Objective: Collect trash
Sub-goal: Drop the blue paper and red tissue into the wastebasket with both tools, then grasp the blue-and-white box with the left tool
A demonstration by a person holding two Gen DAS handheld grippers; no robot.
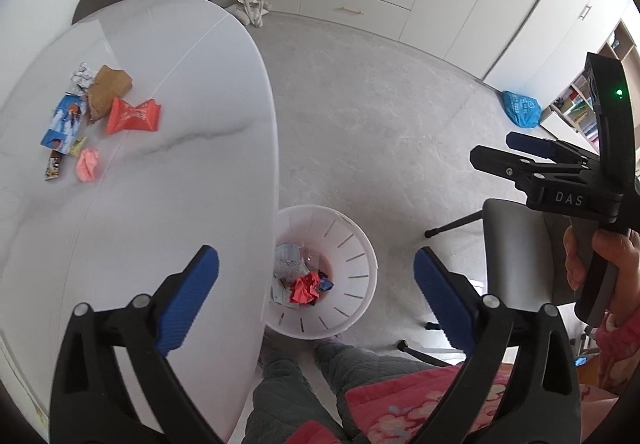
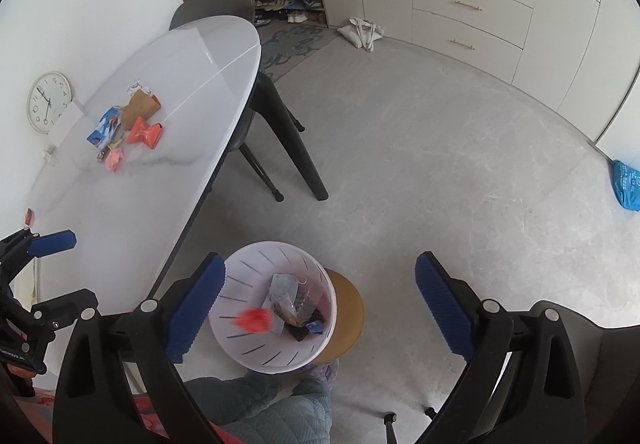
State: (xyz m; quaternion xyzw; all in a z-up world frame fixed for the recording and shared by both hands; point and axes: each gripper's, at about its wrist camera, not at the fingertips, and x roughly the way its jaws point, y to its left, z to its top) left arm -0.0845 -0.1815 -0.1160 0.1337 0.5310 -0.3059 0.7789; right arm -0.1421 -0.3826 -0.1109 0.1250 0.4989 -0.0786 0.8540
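A white marble-look table point(image 1: 168, 204) fills the left of both views, its rounded edge overhanging a white slotted waste bin point(image 2: 256, 348) on the grey floor point(image 1: 380, 116). The bin stands just beside the table, at the person's feet, and already contains scraps: a crumpled red piece point(image 1: 305, 287), pale printed packaging point(image 1: 289, 266) and a blue wrapper point(image 2: 315, 327). More trash lies clustered near the table's far end, well apart from the bin: a brown paper bag point(image 1: 108, 90), an orange-red wrapper point(image 1: 134, 116), a blue picture carton point(image 1: 66, 122), a pink paper ball point(image 1: 87, 163) and crumpled white paper point(image 1: 82, 75). The left gripper point(image 1: 316, 270) hangs above the table edge and bin, spread wide and empty. The right gripper point(image 2: 320, 274) hovers over the bin, likewise spread wide with nothing held.
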